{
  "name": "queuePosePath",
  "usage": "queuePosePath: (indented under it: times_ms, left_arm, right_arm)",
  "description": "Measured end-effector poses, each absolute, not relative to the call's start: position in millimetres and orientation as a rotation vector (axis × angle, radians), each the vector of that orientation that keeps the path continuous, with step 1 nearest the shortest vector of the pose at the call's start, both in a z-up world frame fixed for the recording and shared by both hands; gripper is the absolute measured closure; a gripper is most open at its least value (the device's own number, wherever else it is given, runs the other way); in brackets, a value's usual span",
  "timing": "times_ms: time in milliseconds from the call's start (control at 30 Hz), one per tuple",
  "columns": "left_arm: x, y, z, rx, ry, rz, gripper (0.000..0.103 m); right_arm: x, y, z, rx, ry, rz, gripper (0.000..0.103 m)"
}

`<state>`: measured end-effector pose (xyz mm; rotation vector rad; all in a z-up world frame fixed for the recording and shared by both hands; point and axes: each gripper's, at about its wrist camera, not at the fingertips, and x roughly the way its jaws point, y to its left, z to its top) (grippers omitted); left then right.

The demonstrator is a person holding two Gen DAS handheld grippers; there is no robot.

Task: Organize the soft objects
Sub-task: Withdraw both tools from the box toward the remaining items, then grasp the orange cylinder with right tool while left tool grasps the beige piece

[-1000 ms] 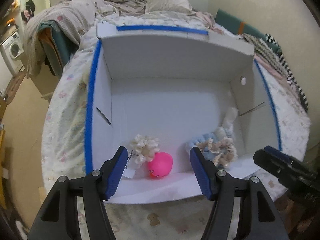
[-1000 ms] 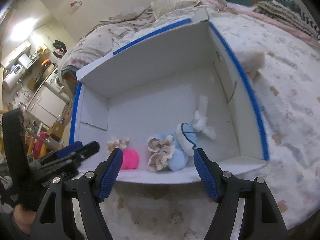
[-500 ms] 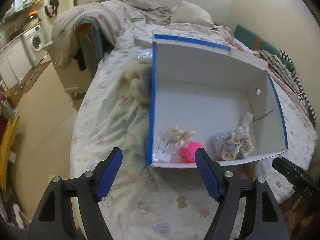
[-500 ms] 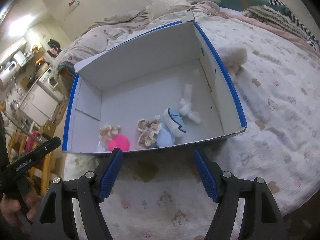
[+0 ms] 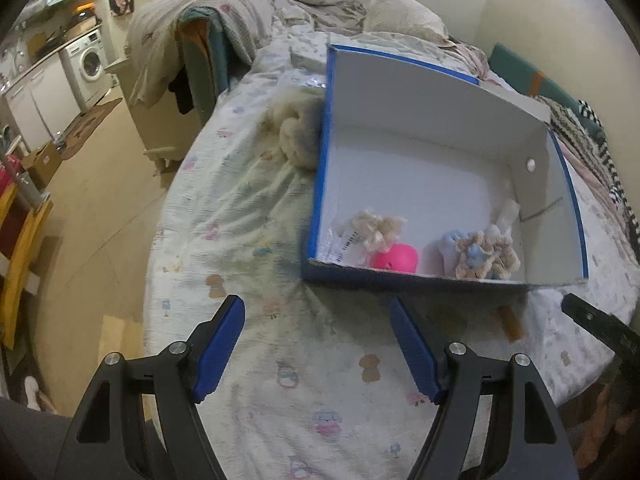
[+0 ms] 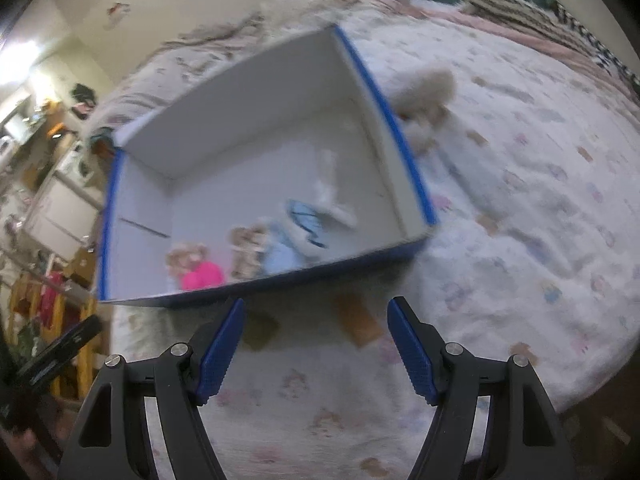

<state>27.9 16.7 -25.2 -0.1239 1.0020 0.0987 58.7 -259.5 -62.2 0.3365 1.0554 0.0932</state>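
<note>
A white box with blue edges (image 5: 420, 120) (image 6: 248, 92) sits on the bed. Inside it lie a pink soft toy (image 5: 396, 258) (image 6: 200, 276), a cream scrunchie (image 5: 376, 228), and a blue-and-cream plush bundle (image 5: 480, 250) (image 6: 280, 244). A cream fluffy toy (image 5: 296, 136) lies on the sheet against the box's left wall; another fluffy toy (image 6: 424, 96) lies at the box's right side. My left gripper (image 5: 318, 344) is open and empty over the sheet in front of the box. My right gripper (image 6: 316, 344) is open and empty there too.
The bed has a patterned sheet (image 5: 248, 240) with rumpled blankets and a pillow (image 5: 404, 16) behind the box. A small tan item (image 6: 358, 318) lies on the sheet before the box. The bed's left edge drops to the floor (image 5: 96, 184); a washing machine (image 5: 90, 60) stands far left.
Both grippers have pulled back from the box and now hover over the sheet in front of it. The left view has swung left, showing the fluffy toy beside the box.
</note>
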Motion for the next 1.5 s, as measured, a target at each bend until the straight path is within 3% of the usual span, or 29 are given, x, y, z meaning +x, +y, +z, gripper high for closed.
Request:
queuePosePath:
  times_ms: [400,500,633,700,967,1000,1033,1100,1500]
  left_arm:
    - [38,10,-43,-0.115,1.071,0.105,0.03]
    - [39,8,-44,-0.132,1.079,0.097,0.03]
    - [40,1,-46,-0.115,1.085,0.083,0.03]
    - [42,0,-48,-0.109,1.094,0.081,0.03]
    - [45,-1,-60,-0.136,1.139,0.074,0.03]
    - [46,-2,-62,-0.139,1.147,0.073,0.03]
    - [47,-3,-64,-0.144,1.157,0.07,0.03]
    - [48,-8,-69,-0.163,1.181,0.063,0.03]
    - [79,-80,-107,-0.177,1.286,-0.045,0.03]
  right_arm:
    - [72,-285,-95,0.418,1.182,0.024,0.027]
    - [77,-286,-102,0.409,1.21,0.015,0.043]
    - [88,-279,-117,0.371,1.268,0.003,0.045]
    - [95,-271,-125,0.355,1.291,0.029,0.054]
    - [115,-244,-154,0.213,1.35,0.023,0.055]
    - [116,-241,-155,0.183,1.345,0.027,0.06]
    - [116,-237,-155,0.164,1.34,0.036,0.078]
    - [115,-231,-153,0.147,1.34,0.066,0.096]
    - [88,-267,-114,0.413,1.238,0.123,0.097]
